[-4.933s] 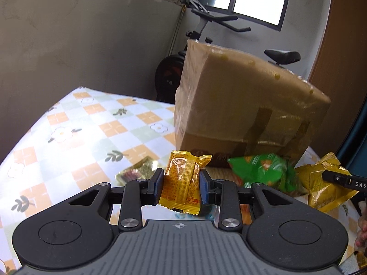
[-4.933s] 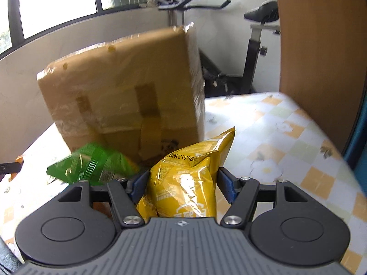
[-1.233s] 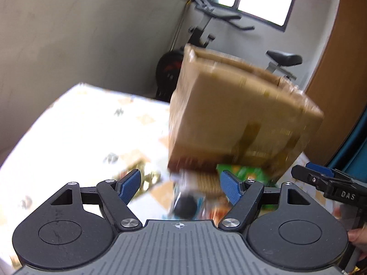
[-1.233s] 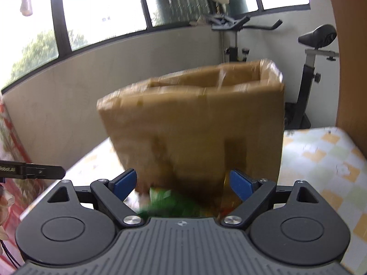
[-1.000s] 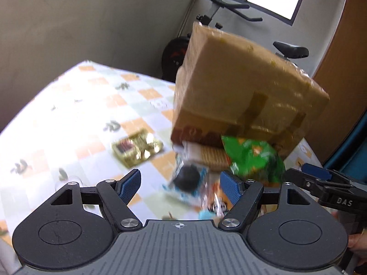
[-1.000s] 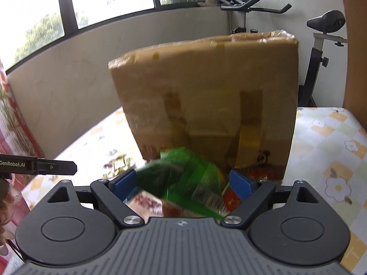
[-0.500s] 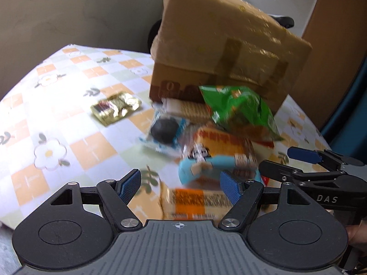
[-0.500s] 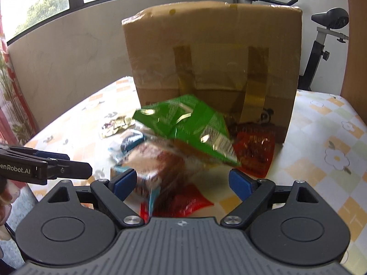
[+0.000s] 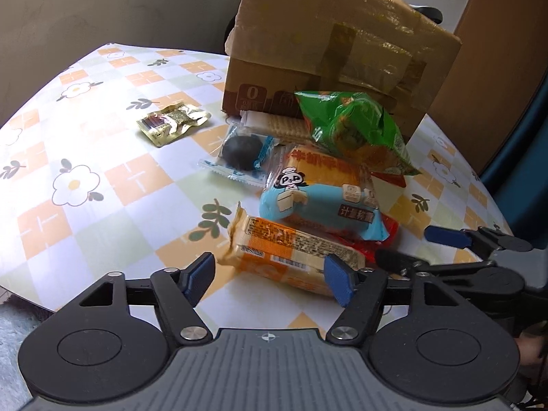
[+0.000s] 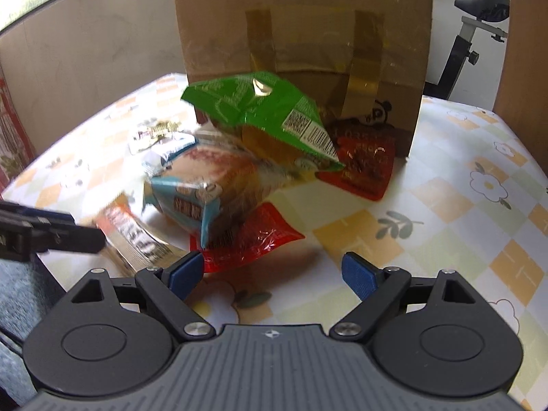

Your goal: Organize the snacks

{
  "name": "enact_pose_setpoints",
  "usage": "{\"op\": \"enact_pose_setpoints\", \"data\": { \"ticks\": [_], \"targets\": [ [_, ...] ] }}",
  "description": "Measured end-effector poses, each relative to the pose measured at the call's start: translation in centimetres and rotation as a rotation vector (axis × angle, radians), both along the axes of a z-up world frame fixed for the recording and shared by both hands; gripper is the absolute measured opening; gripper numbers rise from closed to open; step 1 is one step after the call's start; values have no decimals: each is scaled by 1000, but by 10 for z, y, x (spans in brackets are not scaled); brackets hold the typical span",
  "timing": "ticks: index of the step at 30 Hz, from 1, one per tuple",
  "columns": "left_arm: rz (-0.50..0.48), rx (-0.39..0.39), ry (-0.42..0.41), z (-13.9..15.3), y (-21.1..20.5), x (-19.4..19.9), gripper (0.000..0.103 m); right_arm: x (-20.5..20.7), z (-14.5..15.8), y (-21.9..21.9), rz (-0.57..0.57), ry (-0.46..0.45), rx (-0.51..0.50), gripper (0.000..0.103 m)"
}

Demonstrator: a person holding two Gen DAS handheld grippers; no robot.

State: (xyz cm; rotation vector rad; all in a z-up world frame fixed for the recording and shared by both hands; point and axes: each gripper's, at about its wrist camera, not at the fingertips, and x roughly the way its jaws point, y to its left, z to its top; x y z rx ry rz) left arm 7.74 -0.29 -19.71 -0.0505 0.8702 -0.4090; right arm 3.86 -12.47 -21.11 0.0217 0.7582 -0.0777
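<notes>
Left tongs (image 9: 269, 275): released, blue pads spread wide, nothing between them; seen from the left wrist they hang low over the near end of an orange cracker pack (image 9: 291, 257).
Snack pile, left wrist view: the cracker pack lies on the checked, flowered tabletop (image 9: 102, 178); just behind it a blue bread pack (image 9: 318, 198) rests partly on a red pouch (image 9: 383, 236), and a green chip bag (image 9: 352, 130) leans against a taped cardboard box (image 9: 335, 54).
Loose snacks, left wrist view: a clear packet holding a dark round cake (image 9: 239, 157) lies left of the bread; a biscuit sleeve (image 9: 274, 125) sits at the foot of the box; a gold packet (image 9: 173, 123) lies well apart on the left.
Other tool, left wrist view: the right tongs (image 9: 421, 246) reach in from the right edge, near the red pouch.
Right tongs (image 10: 272, 274): released as well, empty, poised above bare tabletop just short of the red pouch (image 10: 250, 236).
Snack pile, right wrist view: the bread pack (image 10: 212, 191) sits on that pouch, the green chip bag (image 10: 260, 113) above it against the box (image 10: 304, 34); a second red pouch (image 10: 363, 164) lies at the foot of the box.
</notes>
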Motion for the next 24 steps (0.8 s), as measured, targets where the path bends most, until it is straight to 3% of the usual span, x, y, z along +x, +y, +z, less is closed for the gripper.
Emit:
{"op": "enact_pose_setpoints", "data": {
  "ticks": [2,8,13,17,22,24],
  "targets": [
    [-11,-17,7,1,1,0,64,1,-2,3,13,11,-17,89],
    [-13,-15,36,-4,-4,7,64,6,-8,25,114,45,-86,89],
    [41,-18,46,-6,-2,21,64,12,-11,46,203,28,-146,89],
    [107,-51,61,-9,-1,39,65,13,-14,54,266,19,-131,89],
    [101,44,23,-16,-12,43,65,9,-8,39,191,-21,-95,89],
    [94,27,8,-18,-6,41,64,6,-5,28,130,-40,-65,89]
  ]
}}
